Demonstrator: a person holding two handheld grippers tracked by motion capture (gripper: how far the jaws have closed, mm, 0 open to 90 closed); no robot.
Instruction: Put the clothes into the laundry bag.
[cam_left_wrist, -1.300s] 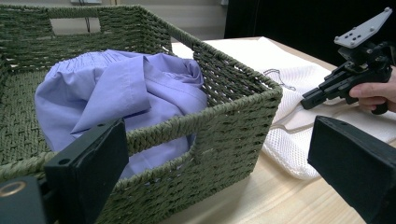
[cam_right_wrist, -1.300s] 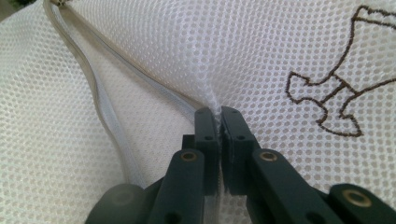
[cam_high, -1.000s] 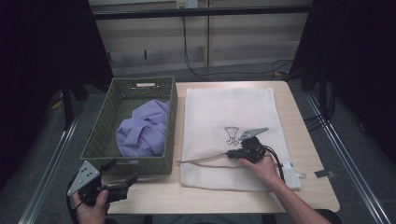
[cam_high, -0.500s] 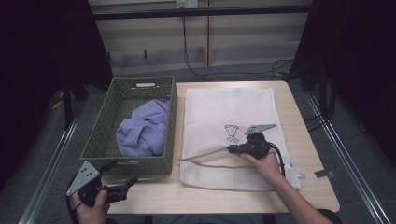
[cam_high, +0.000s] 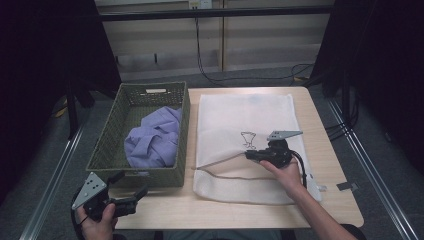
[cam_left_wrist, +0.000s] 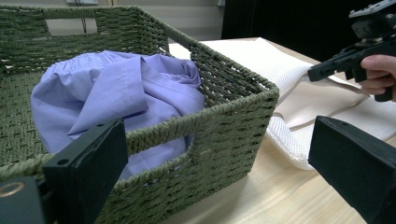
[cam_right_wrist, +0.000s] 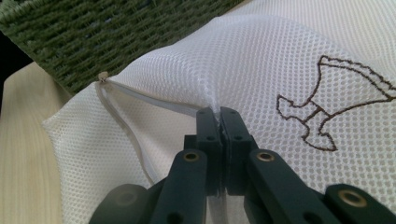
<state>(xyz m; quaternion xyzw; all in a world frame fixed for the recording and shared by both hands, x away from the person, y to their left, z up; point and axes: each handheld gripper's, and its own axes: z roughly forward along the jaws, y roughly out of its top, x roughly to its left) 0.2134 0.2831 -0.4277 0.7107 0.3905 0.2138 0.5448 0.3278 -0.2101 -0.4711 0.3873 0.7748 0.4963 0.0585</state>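
White mesh laundry bag (cam_high: 245, 120) flat on wooden table (cam_high: 330, 165), upper layer pinched and lifted at its open edge by right gripper (cam_high: 248, 155), jaws closed tight. Beside it, green woven basket (cam_high: 107, 150) holding lavender shirt (cam_high: 152, 140). Left gripper (cam_high: 131, 186) near basket's front corner, jaws wide apart, empty.

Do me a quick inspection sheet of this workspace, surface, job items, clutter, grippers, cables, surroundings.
Surface: wooden table, bare at its right edge.
Job's things: white mesh laundry bag lying flat, upper layer at its opening lifted; purple shirt bunched in the green woven basket.
Clutter: small grey piece near the table's right edge.
Grippers: right gripper shut on the bag's mesh; left gripper open, in front of the basket, holding nothing.
Cables: black cable trailing from the right gripper; more on the floor behind.
Surroundings: dark curtains, grey floor.
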